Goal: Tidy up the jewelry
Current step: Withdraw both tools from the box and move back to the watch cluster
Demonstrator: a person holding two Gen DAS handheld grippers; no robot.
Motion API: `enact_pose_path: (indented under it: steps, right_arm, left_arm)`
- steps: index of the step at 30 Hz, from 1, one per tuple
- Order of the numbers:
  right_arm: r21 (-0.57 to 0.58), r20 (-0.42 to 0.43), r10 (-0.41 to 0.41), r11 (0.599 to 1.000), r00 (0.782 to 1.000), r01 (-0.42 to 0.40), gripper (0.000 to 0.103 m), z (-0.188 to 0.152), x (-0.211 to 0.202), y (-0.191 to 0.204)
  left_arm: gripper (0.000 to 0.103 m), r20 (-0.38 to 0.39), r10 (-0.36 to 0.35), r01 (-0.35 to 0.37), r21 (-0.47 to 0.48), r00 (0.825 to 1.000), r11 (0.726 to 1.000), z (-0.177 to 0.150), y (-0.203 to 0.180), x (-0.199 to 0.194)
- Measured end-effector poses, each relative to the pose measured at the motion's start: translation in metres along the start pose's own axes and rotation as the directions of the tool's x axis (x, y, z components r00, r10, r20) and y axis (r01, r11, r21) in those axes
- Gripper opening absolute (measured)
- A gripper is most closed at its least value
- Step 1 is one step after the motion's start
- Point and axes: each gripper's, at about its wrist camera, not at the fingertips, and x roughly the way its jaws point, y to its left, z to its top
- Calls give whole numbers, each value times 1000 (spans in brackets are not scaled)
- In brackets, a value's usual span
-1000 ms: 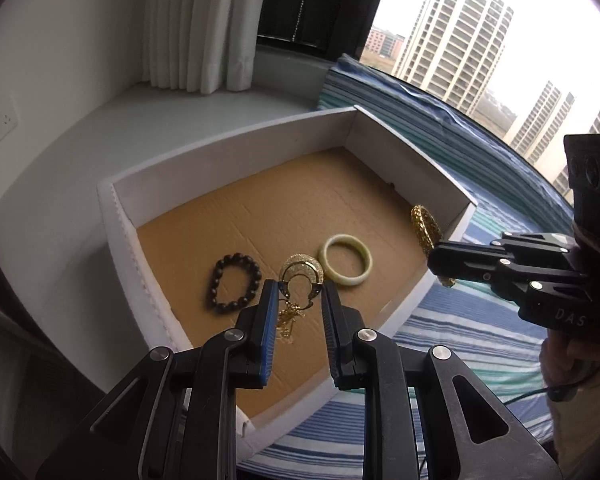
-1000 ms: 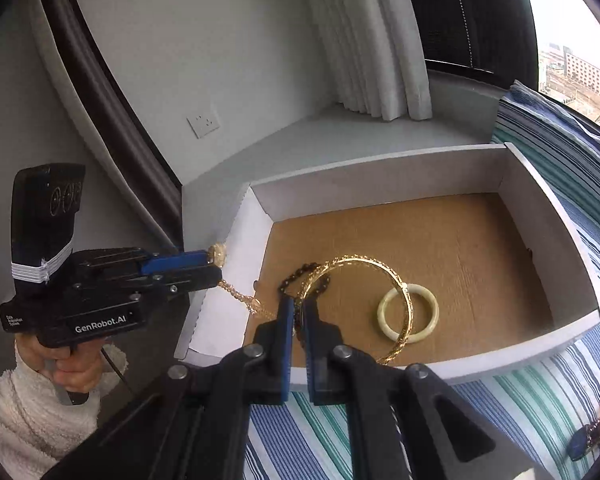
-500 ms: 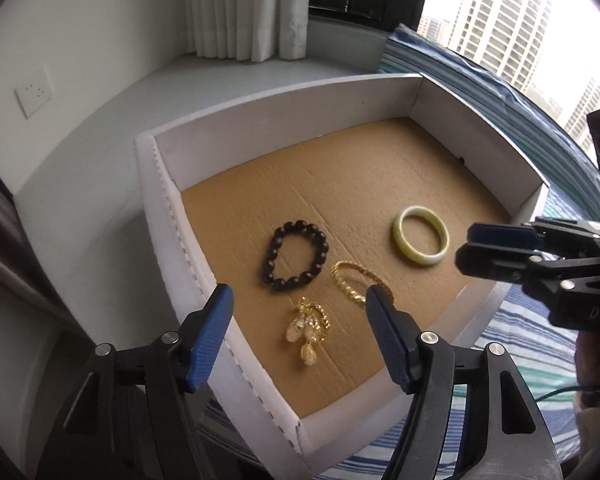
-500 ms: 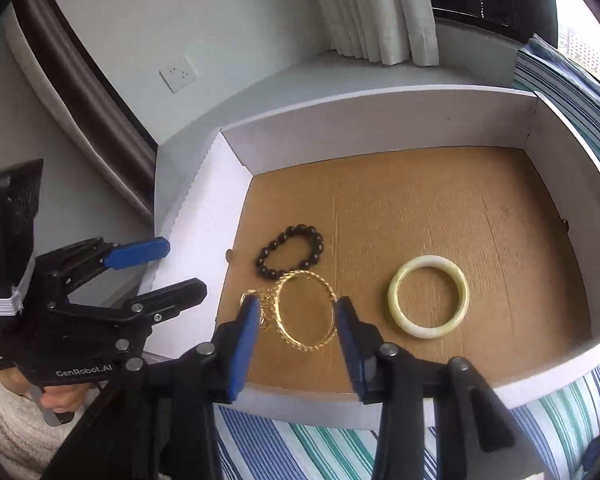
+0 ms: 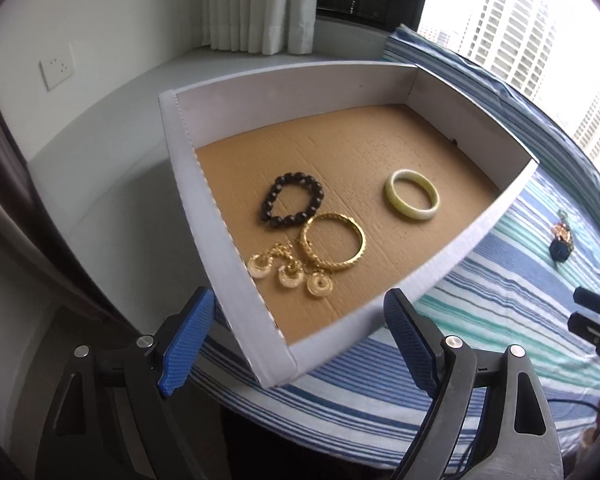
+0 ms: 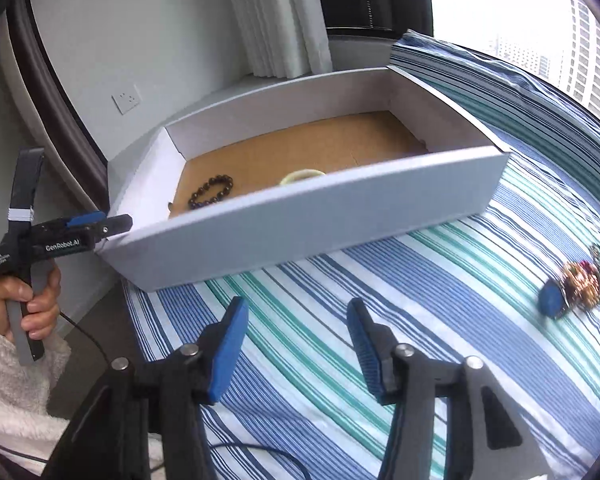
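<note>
A white box (image 5: 228,256) with a brown cardboard floor sits on the striped bed. In it lie a black bead bracelet (image 5: 293,205), a gold bangle (image 5: 334,248), a gold necklace with pale discs (image 5: 288,274) and a pale green jade bangle (image 5: 412,200). My left gripper (image 5: 296,332) is open and empty, just outside the box's near corner. My right gripper (image 6: 298,344) is open and empty above the bedspread, in front of the box (image 6: 320,220). A jewelry piece with gold beads and a blue part (image 6: 572,288) lies on the bed to the right.
The striped bedspread (image 6: 380,280) spreads right of and in front of the box. A white ledge (image 5: 112,120) with a wall socket (image 5: 56,68) and curtains (image 5: 260,4) lies behind. The jewelry piece on the bed also shows in the left wrist view (image 5: 562,240).
Both grippers opened and let go: the gold necklace and the gold bangle now lie in the box. Both grippers have pulled back, the right one out over the bedspread.
</note>
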Motion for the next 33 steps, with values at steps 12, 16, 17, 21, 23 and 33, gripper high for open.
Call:
enact_pose_path:
  steps: [12, 16, 17, 21, 23, 33]
  right_arm:
    - [211, 1, -309, 930, 951, 302, 75, -108, -75, -57]
    - [270, 11, -360, 899, 933, 344, 76, -130, -92, -68]
    - [283, 13, -369, 893, 929, 351, 76, -135, -95, -70]
    - [305, 6, -405, 871, 914, 384, 76, -151, -102, -75]
    - [311, 4, -425, 861, 905, 402, 76, -157, -107, -77]
    - [385, 30, -484, 813, 875, 436, 83, -176, -126, -98]
  left_arm:
    - [98, 38, -216, 206, 183, 976, 961, -14, -110, -41]
    - [98, -24, -295, 294, 205, 955, 934, -29, -149, -32]
    - [98, -31, -309, 308, 221, 951, 925, -33, -159, -30]
    - [98, -67, -345, 349, 285, 936, 893, -48, -197, -23]
    - [98, -67, -370, 372, 305, 926, 876, -53, -211, -27]
    - [98, -52, -386, 379, 347, 921, 858, -64, -233, -33]
